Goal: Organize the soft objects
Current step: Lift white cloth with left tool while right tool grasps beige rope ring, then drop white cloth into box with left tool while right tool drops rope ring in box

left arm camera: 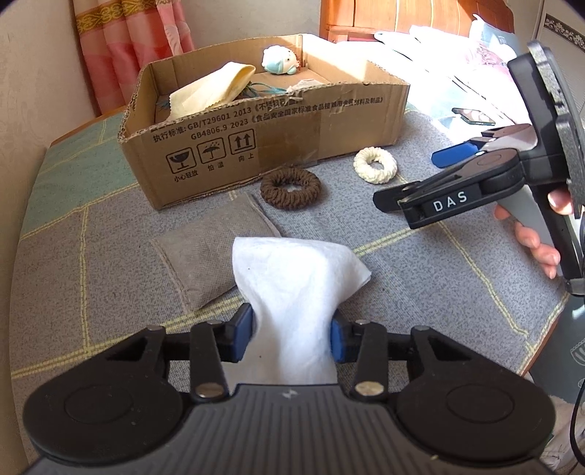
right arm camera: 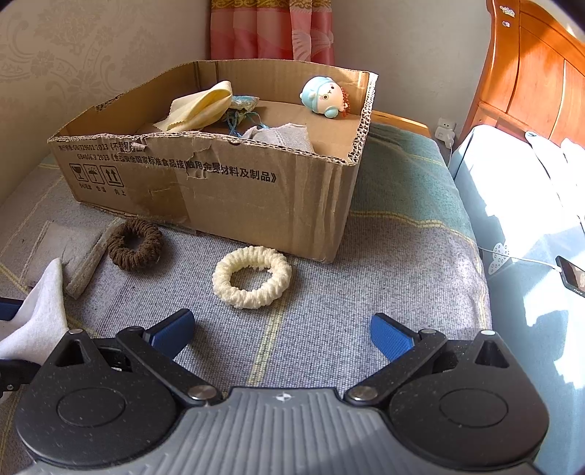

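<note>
My left gripper (left arm camera: 289, 336) is shut on a white cloth (left arm camera: 296, 277), its blue pads pinching the cloth's narrowed middle just above the grey blanket. The cloth's corner (right arm camera: 44, 303) shows at the left edge of the right wrist view. Behind it lies a grey pouch (left arm camera: 197, 263). A brown scrunchie (left arm camera: 270, 190) and a cream scrunchie (right arm camera: 226, 281) rest in front of the cardboard box (right arm camera: 237, 193). My right gripper (right arm camera: 281, 329) hovers open and empty, close before the cream scrunchie.
Inside the box lie a yellow cloth (right arm camera: 201, 106), a blue plush toy (right arm camera: 323, 97) and a grey fabric piece (right arm camera: 285, 139). A phone (right arm camera: 572, 276) lies on the bed to the right. A wooden headboard (right arm camera: 530, 73) and pink curtain (right arm camera: 270, 29) stand behind.
</note>
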The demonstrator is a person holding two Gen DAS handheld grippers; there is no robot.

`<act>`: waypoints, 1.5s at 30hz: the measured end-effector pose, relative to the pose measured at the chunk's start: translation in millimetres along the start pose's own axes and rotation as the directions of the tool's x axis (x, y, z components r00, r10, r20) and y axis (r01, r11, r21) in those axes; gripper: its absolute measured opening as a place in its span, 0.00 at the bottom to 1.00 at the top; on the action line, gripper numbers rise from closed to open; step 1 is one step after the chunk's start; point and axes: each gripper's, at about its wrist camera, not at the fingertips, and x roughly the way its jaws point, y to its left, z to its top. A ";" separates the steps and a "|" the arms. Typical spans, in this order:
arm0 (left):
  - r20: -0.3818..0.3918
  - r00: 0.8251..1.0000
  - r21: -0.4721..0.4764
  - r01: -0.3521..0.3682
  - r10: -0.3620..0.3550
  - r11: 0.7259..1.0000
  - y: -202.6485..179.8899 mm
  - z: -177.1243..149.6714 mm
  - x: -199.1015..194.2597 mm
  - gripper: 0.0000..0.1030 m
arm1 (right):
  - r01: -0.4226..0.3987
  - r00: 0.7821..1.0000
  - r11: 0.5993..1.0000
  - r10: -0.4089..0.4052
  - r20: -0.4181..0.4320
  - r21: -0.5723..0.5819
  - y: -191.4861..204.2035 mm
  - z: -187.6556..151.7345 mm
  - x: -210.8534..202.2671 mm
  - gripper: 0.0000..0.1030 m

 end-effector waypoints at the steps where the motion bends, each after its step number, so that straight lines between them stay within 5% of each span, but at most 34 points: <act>1: 0.001 1.000 -0.008 -0.002 0.002 1.000 1.1 -0.2 -0.9 0.33 | 0.000 1.000 1.000 0.000 0.002 0.000 -0.1 -0.3 -0.2 1.00; 13: 0.053 0.998 -0.052 -0.017 0.019 0.999 6.4 3.9 -18.5 0.29 | -0.022 0.997 0.999 0.025 0.074 -0.042 8.5 -8.3 -6.4 0.97; 32: 0.083 0.996 -0.046 -0.014 0.017 0.999 13.4 13.5 -30.9 0.29 | -0.064 0.994 0.996 0.070 0.090 -0.067 12.8 10.3 -2.1 0.41; 45: 0.165 0.986 0.030 -0.035 0.030 0.999 15.3 42.1 -62.0 0.29 | -0.093 0.985 0.988 0.109 0.131 -0.127 11.9 4.3 -63.6 0.38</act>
